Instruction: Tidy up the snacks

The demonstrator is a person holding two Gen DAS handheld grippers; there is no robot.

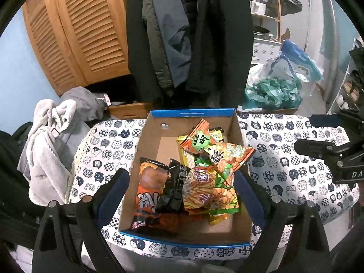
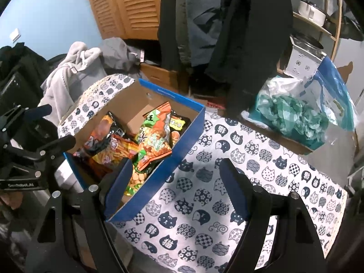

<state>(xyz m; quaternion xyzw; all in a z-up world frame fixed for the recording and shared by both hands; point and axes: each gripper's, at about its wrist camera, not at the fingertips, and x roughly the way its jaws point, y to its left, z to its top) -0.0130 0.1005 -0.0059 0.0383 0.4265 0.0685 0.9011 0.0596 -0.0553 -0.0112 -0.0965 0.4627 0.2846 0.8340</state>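
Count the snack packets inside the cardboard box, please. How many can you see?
7 at least, all in the box: orange-black packet, black packet, noodle packet, green pea packet, orange nut packet, orange-green packet, yellow packet. More may be hidden beneath.

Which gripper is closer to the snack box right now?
Left. The left gripper hangs open directly over the snack box, its fingers straddling the packets. The right gripper is open off the box's right side, over the cat-print cloth.
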